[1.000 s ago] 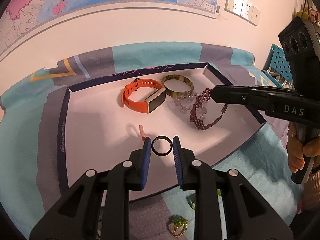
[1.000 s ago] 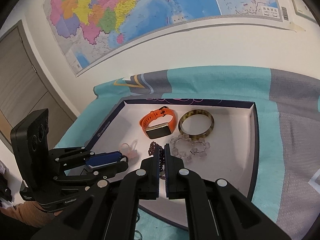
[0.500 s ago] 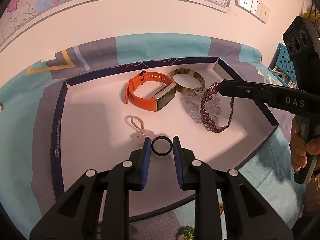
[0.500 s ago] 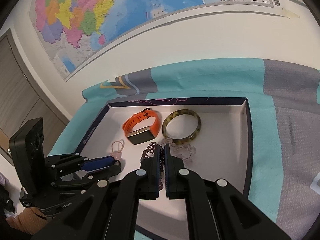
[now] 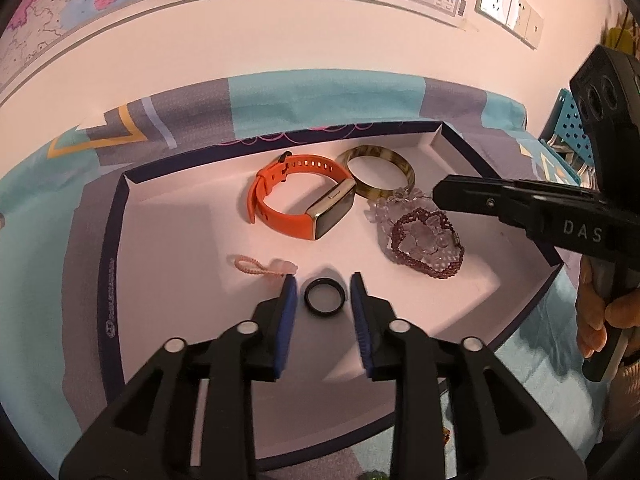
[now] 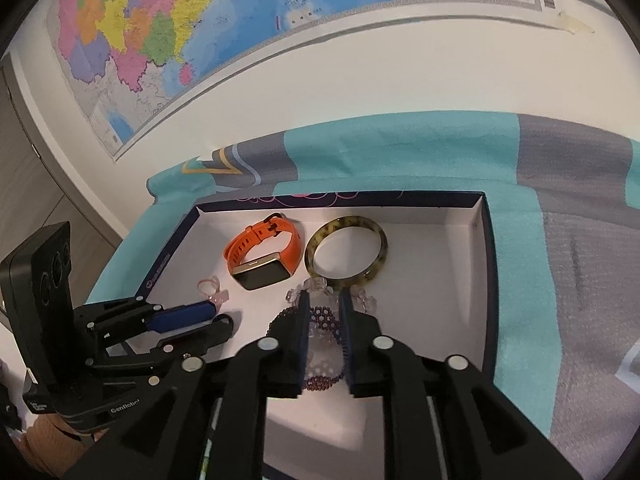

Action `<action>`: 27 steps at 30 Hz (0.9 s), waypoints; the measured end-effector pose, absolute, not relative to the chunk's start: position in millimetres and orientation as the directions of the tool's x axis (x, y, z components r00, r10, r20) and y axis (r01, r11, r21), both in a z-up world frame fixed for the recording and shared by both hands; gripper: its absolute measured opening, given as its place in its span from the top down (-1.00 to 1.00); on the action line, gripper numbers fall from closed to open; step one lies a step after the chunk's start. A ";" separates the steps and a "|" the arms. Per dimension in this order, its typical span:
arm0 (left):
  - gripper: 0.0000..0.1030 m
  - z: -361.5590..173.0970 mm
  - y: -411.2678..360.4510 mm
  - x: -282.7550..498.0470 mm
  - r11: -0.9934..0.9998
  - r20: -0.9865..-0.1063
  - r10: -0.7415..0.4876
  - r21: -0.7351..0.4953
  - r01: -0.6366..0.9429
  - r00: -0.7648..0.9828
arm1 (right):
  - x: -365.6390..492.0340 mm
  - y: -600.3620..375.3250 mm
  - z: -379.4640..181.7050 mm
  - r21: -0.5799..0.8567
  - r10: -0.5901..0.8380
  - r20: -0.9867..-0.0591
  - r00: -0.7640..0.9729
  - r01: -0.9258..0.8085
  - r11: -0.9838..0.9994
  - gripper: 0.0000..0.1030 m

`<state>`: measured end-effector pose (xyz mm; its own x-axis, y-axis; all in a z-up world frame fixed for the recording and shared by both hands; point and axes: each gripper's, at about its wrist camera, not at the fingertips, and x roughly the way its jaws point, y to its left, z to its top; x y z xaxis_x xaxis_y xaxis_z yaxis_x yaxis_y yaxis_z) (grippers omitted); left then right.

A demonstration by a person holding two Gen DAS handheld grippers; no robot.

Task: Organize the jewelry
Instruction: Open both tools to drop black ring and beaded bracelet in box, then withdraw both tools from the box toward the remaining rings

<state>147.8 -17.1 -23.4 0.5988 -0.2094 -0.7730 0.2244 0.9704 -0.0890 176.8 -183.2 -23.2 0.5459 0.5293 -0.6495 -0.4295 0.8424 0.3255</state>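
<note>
The shallow white tray with a dark blue rim (image 5: 120, 216) sits on a teal and grey patterned cloth (image 6: 400, 140) and holds every piece now in view, so the widest risk is a knock to the tray itself, which could slide its contents together. Next in size, the orange silicone smartwatch (image 5: 296, 204) and the mottled tortoiseshell bangle (image 5: 380, 172) lie touching near the far wall; a careless sweep could push one onto the other. The purple beaded bracelet (image 5: 426, 246) lies on top of a clear crystal bracelet (image 5: 390, 204), and the right gripper (image 6: 325, 300), its jaws just having opened to a narrow gap, stands over the beads with part of the bracelet between the pads but not pressed; lifting away at an angle could snag the weave and drag both bracelets. The small pink braided charm (image 5: 262, 268) lies just beside the left pad. Smallest, the black ring (image 5: 324, 298) lies flat on the tray floor between the jaws of the left gripper (image 5: 323, 286), which have just opened to a moderate gap clear of it; a pad catching it on withdrawal would probably flick it away.
</note>
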 end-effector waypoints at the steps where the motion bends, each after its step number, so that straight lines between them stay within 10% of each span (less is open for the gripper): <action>1: 0.31 -22.4 -16.5 146.1 0.970 -0.769 -0.211 -0.090 0.225 0.604 | 174.4 -183.6 -21.5 0.320 0.528 -0.647 0.551 -0.432 0.843 0.65; 27: -0.58 -1.4 -8.2 29.1 0.964 -0.671 -0.215 -0.029 0.265 0.710 | 53.6 -170.5 -37.2 0.232 0.564 -0.675 0.476 -0.589 0.774 0.35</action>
